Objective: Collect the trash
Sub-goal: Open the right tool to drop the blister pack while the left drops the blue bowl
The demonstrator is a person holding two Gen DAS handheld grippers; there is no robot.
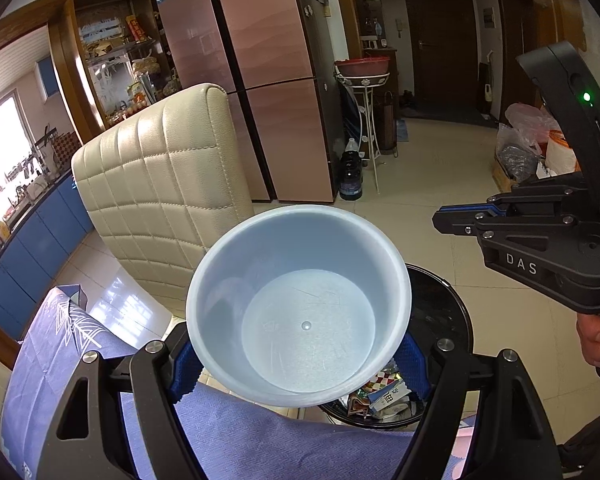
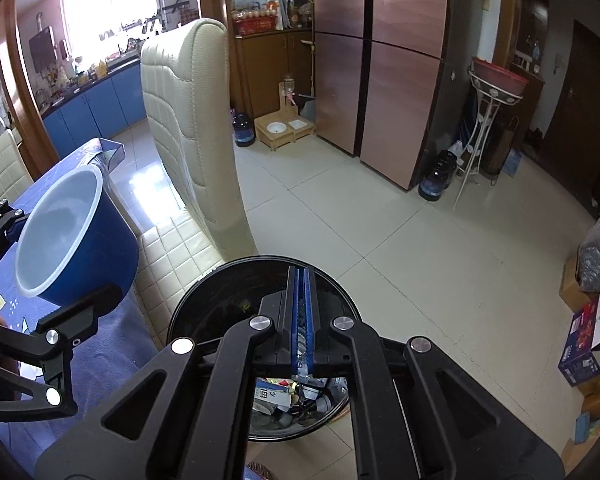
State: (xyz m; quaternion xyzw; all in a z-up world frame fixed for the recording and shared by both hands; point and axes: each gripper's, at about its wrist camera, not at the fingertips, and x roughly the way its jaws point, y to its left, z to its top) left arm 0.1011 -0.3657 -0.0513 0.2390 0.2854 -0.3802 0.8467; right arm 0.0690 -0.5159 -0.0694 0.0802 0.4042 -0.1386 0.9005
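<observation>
Trash bin (image 1: 440, 300) half hidden behind bowl (image 1: 300, 304)

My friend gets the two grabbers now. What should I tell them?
Left gripper: shut on the blue bowl, tipped toward the black trash bin. The bowl looks empty inside.
Right gripper: shut, with nothing seen between its pads, hanging over the bin.
Things: wrappers and scraps lie in the bin, which stands on the floor beside the table with the purple cloth.
Done: the bowl seems emptied.
Left: probably set the bowl back on the table and look for more trash; none shows in these views.
</observation>
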